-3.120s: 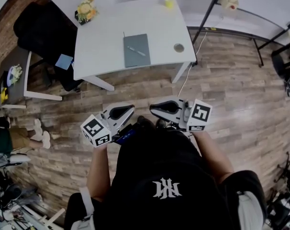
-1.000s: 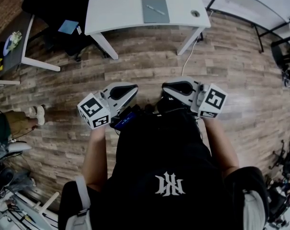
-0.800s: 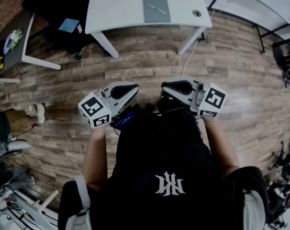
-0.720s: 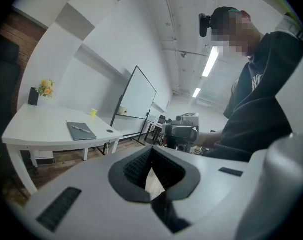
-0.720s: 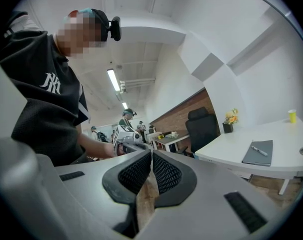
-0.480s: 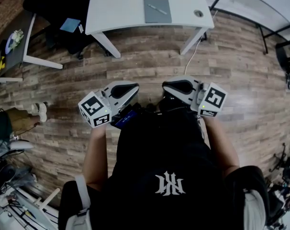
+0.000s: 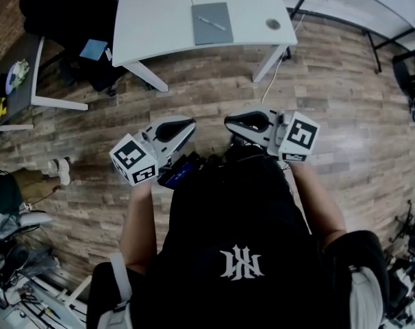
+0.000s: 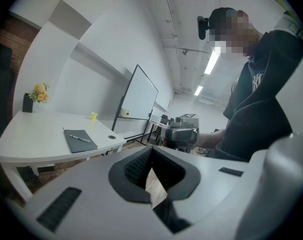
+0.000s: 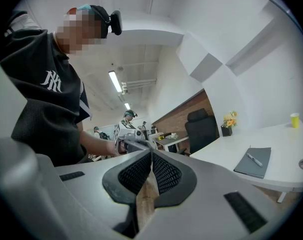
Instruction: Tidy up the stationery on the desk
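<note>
Shifted slightly, left gripper (image 7: 174, 129) and right gripper (image 7: 247, 122) carried closed and empty, pen (image 7: 212, 23) on notebook (image 7: 206, 37) well beyond reach

A: How are the grippers posed?
B: The left gripper (image 7: 185, 122) and right gripper (image 7: 229, 120) are held side by side before the torso (image 7: 238, 225), pointing forward, with the forearms (image 7: 137, 218) bent.
A: And the jaws?
B: Both pairs are closed together with nothing between them. The marker cubes (image 7: 133, 163) face outward.

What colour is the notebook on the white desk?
The notebook is dark grey, a slate shade; the head view shows it best.
</note>
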Available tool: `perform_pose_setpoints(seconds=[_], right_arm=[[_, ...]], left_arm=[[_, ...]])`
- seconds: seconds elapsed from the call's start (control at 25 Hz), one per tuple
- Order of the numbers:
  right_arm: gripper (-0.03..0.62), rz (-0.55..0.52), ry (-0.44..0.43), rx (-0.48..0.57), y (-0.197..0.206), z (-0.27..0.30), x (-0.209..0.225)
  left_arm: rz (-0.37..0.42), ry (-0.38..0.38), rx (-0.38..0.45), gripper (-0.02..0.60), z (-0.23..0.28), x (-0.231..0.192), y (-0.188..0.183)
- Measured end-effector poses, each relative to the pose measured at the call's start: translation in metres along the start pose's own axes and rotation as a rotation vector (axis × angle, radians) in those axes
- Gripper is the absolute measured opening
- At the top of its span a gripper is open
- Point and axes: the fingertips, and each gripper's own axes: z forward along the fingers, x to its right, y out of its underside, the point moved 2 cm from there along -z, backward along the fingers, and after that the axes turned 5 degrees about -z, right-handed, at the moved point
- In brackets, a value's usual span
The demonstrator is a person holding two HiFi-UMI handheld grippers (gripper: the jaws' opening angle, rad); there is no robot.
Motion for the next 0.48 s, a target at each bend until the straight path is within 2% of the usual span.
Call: perform_pose_setpoints(seconds=[0.16,0.48], right_arm=[[0.041,-0.006,-0.003,0.002,-0.004,0.001,0.002],[0.041,0.002,0.015,-0.007,0.003,0.0,-0.006]], left_arm=[[-0.001,0.001,0.009,0.003,0.001,-0.002,-0.006],[-0.023,0.021,-0.007,0.003,-0.004,0.001,0.005]])
